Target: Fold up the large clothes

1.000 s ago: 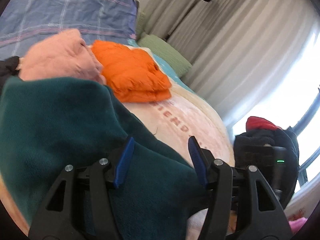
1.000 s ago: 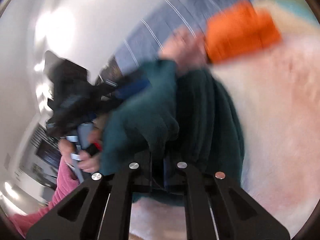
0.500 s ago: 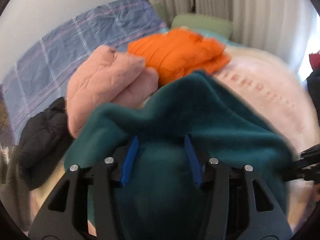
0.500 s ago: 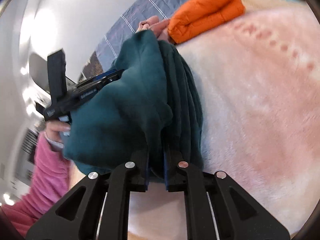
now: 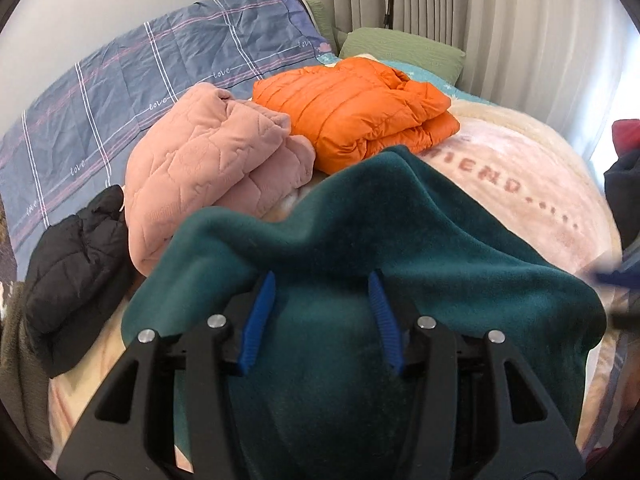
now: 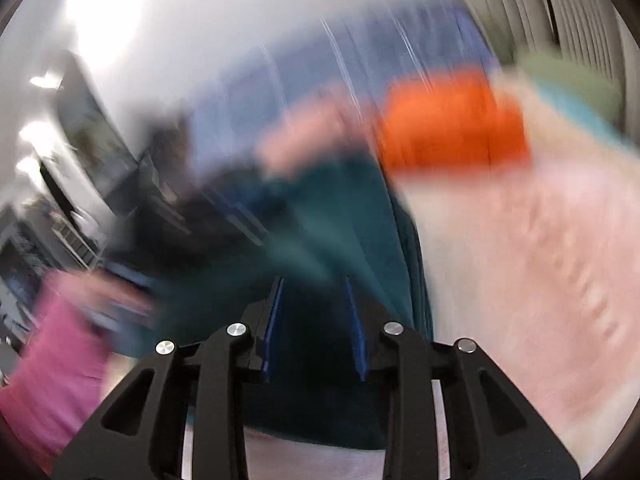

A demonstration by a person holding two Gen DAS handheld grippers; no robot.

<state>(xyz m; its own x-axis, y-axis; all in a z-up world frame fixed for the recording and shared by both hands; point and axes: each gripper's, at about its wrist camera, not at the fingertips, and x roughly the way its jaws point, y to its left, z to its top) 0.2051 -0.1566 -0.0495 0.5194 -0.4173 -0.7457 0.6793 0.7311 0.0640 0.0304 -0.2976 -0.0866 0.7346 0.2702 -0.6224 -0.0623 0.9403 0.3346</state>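
Between the two blue pads of the left gripper [image 5: 322,280] sits a thick bunch of the dark green fleece garment [image 5: 420,240]. The pads bear on the cloth from both sides at a moderate gap, so it is held; the jaws closed a little further up to half a second ago. The fleece spreads ahead of and to both sides of the fingers, and its far edge is a wavy ridge just beyond the tips.

Count beyond that ridge — three other garments on the bed:
- one pink quilted jacket [image 5: 212,160], folded, ahead-left of the fingers;
- one orange puffer jacket [image 5: 352,108], folded, straight ahead, touching the pink one;
- one black puffer jacket [image 5: 76,268], crumpled, far left.

One pale pink blanket [image 5: 532,184] with red lettering lies under the fleece, to the right of the fingers. One blue plaid duvet [image 5: 120,92] and one green pillow [image 5: 404,50] lie at the far end.

Right wrist view is heavily motion-blurred. The right gripper [image 6: 314,280] has just been opening; its two blue pads stand narrowly apart with green fleece between and under them — contact with the cloth cannot be told through the blur. One pink sleeve [image 6: 56,364] shows left of those fingers.
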